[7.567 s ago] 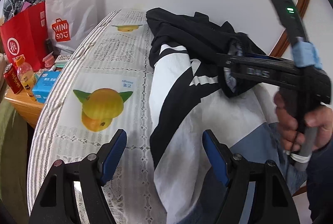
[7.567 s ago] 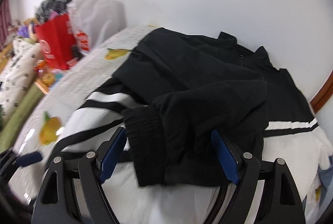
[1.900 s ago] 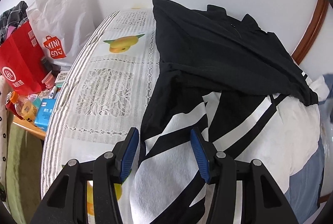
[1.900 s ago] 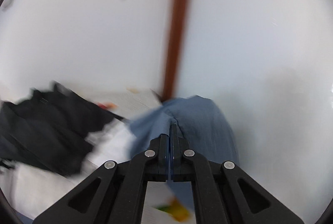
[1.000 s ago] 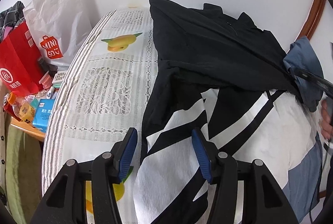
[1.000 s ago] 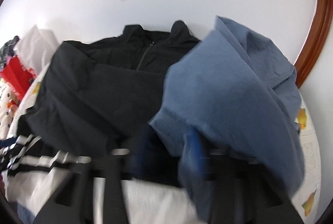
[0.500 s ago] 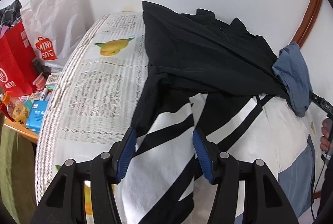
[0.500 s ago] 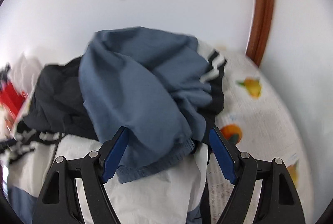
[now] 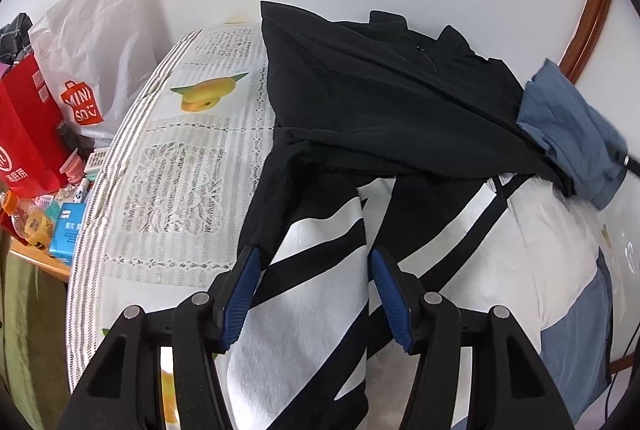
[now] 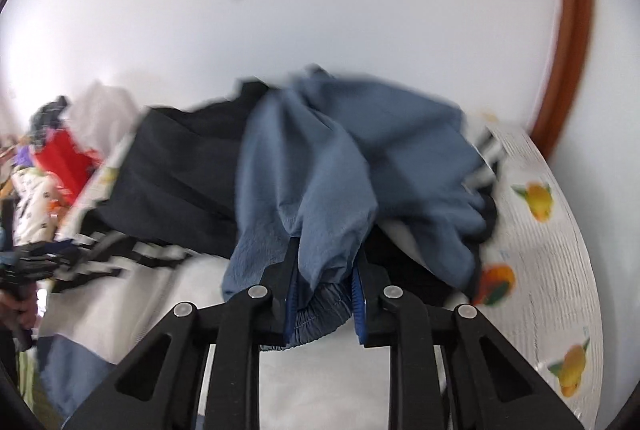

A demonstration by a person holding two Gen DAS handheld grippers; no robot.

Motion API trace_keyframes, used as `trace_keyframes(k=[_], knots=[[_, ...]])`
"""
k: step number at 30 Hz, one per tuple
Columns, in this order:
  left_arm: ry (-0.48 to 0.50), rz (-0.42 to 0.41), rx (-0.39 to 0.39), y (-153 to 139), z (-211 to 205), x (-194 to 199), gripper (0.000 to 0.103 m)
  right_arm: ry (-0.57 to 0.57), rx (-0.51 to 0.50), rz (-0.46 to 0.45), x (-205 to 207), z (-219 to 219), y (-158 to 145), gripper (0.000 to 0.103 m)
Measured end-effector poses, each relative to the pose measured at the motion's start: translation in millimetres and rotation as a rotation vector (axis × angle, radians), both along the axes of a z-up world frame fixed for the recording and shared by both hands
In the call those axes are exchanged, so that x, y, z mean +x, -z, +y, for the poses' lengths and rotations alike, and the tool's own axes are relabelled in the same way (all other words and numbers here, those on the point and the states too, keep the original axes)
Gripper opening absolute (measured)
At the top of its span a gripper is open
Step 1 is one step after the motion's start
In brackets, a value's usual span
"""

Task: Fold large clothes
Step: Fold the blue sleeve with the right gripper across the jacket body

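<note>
A large black, white and blue jacket (image 9: 380,118) lies spread on the round table (image 9: 176,174), collar toward the wall. Its left sleeve (image 9: 320,270), white with black stripes, lies folded inward over the body. My left gripper (image 9: 312,290) is open and hovers over that sleeve. My right gripper (image 10: 324,290) is closing on the cuff of the blue right sleeve (image 10: 340,182), which lies bunched on the jacket's right side; it also shows in the left wrist view (image 9: 572,134). The jaws stand narrow around the cuff.
A white Miniso bag (image 9: 92,58) and a red bag (image 9: 24,134) stand at the table's left. A bottle (image 9: 32,222) and a blue box (image 9: 68,234) sit on a low stand there. The wall is close behind. A wooden frame (image 10: 572,30) runs at the right.
My right gripper carried the blue sleeve inward, let it drop on the jacket's right side with jaws wide, and now has narrowed on the cuff. My left gripper stayed open over the striped sleeve.
</note>
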State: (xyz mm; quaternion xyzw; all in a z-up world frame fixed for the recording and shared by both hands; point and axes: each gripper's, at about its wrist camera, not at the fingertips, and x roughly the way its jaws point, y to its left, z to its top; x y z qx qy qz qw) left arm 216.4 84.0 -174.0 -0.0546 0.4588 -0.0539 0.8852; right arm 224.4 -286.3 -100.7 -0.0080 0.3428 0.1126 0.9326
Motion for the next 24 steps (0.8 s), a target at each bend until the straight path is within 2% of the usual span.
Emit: trace_keyframes(k=[5,9,12,14,15,19,24], knots=[[-0.008,-0.014,-0.026,-6.6,4.5,-4.3,0.055,-0.106,0.095,-0.016,29.5,53.9,-28.1,0.022],[-0.009,-0.031,-0.021,-14.8,8.9,-5.4,0.055,-0.152,0.129,-0.013,64.7,105.2,-35.3,0.024],[-0.009,-0.046,-0.026,-20.8,10.6,-1.5,0.055,-0.151,0.125,-0.002,90.6,136.0,-25.5,0.033],[-0.003,-0.055,-0.04,-24.7,10.6,2.5,0.055,-0.169,0.132,0.031,107.0,148.5,-13.6,0.049],[0.0,-0.058,-0.043,-26.7,10.1,4.5,0.055,-0.176,0.137,0.05,111.8,149.8,-9.6,0.059],[0.031,-0.091,-0.047,-37.8,0.4,14.0,0.055,-0.157,0.173,0.015,102.5,129.3,-11.9,0.06],[0.066,-0.117,-0.057,-48.7,-17.5,32.8,0.055,-0.058,0.03,-0.016,80.4,82.8,-12.5,0.06]])
